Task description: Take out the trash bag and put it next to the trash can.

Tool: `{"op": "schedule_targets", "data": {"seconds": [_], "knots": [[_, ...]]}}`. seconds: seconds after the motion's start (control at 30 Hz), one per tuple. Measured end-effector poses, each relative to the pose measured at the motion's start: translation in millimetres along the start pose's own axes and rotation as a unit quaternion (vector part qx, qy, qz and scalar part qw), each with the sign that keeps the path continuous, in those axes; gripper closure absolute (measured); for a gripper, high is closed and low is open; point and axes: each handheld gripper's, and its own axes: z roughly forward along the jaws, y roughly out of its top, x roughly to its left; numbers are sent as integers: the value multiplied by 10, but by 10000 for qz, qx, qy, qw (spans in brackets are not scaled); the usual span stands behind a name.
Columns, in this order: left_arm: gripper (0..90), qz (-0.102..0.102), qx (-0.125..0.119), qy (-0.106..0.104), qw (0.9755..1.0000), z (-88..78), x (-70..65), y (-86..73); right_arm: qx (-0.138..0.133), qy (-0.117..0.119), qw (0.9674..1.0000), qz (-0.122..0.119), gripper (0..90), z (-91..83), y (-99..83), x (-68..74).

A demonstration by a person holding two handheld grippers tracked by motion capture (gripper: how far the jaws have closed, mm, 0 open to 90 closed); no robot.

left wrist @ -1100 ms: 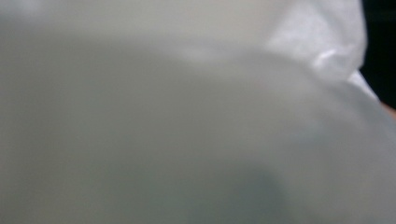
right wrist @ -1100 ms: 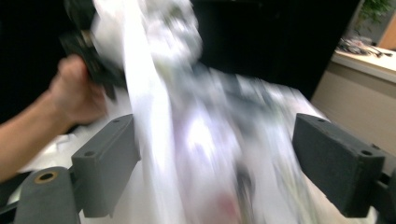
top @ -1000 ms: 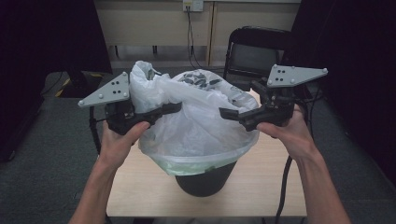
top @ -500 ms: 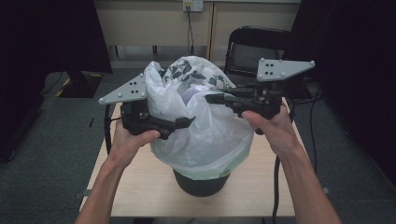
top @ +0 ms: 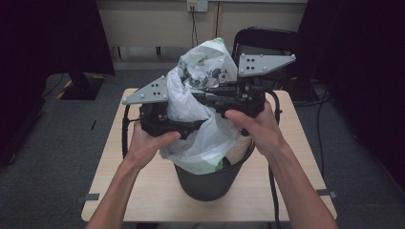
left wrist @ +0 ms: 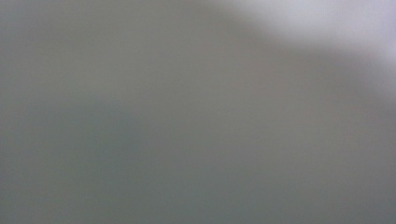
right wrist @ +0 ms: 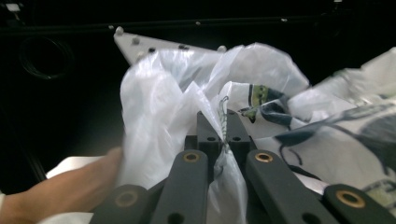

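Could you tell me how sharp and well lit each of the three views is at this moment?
High view: evenly lit and sharp on the translucent white plastic bag, dark at the edges. Left gripper view: a featureless grey blur. Right gripper view: the bag is sharp at the black right gripper, with a dark background.

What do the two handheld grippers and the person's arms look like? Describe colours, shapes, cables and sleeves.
The left gripper and the right gripper are black, each topped by a grey three-cornered plate dotted with small holes. A black cable trails from each. The right gripper's black jaw links carry brass-coloured pivot rings. Both forearms are bare, with no sleeves in view.
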Motion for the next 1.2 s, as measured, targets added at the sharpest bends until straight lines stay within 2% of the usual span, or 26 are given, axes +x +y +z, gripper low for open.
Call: {"op": "schedule_targets", "data": {"seconds": [0.03,0.1,0.13,0.17,0.23,0.3,0.47,0.63,0.67,0.8,0.9,1.07,1.13,1.2], "knots": [[560,1,30,-8,10000,-5,-3,-2,-19,-18,10000,-5,893,-3,-2,2],[701,67,81,-9,9999,-25,-8,-1,-67,-60,10000,5,867,-22,-12,-1],[748,83,84,-7,9999,-35,-15,-2,-142,-92,9999,30,789,-39,-18,-3],[774,89,116,1,9999,-42,-21,-2,-204,-179,9996,16,669,-57,-21,2],[799,125,190,61,9997,-50,-33,-5,-244,-405,9989,51,474,-91,-29,-1],[805,88,186,94,9997,-61,-31,-6,-291,-509,9982,91,339,-126,-45,-16],[805,-13,107,165,9998,-112,6,-11,-486,-724,9960,215,163,-249,-99,-31],[800,-66,-41,271,9996,-193,39,17,-610,-861,9942,206,155,-437,-189,-30],[800,-71,-82,298,9995,-212,50,27,-659,-801,9943,251,155,-486,-212,-49],[800,-28,-315,314,9990,-307,50,71,-739,-952,9920,369,148,-638,-314,-117],[800,-43,-388,325,9987,-353,63,112,-551,-970,9933,313,163,-657,-404,-145],[800,8,-381,339,9987,-324,84,148,-84,-956,9953,143,371,-543,-510,-159],[800,48,-399,316,9987,-303,96,146,90,-1007,9948,132,437,-489,-531,-166],[800,54,-405,355,9985,-282,115,142,303,-1132,9931,68,454,-432,-548,-165]]}}
